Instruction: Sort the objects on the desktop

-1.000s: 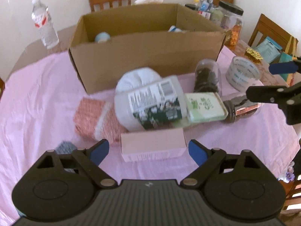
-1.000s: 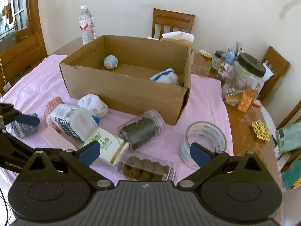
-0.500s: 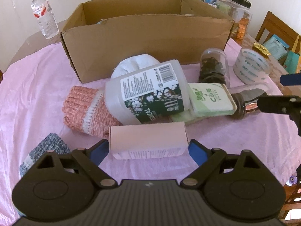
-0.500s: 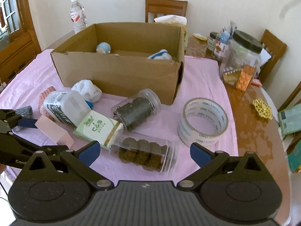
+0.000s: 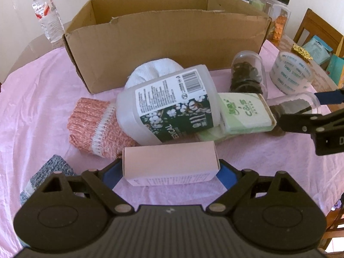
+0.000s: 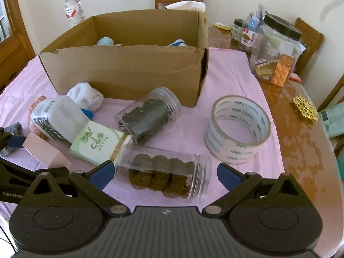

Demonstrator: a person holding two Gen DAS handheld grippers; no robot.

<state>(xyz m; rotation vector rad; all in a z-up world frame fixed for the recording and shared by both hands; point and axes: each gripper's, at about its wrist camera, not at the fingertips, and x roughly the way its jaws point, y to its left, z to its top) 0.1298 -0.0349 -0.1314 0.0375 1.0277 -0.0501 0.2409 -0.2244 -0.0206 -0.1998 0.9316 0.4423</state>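
Both grippers have dropped lower: left gripper [image 5: 171, 172] brackets the pink box [image 5: 169, 164], fingers released, just before the cardboard box [image 5: 167, 49]; right gripper [image 6: 164, 173], fingers released, straddles the cookie jar [image 6: 163, 177], which may roll away.

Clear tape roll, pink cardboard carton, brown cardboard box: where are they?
Clear tape roll [image 6: 237, 129], right wrist view, outer band.
Pink cardboard carton [image 5: 171, 161], left wrist view, top face.
Brown cardboard box [image 6: 129, 71], right wrist view, front wall.
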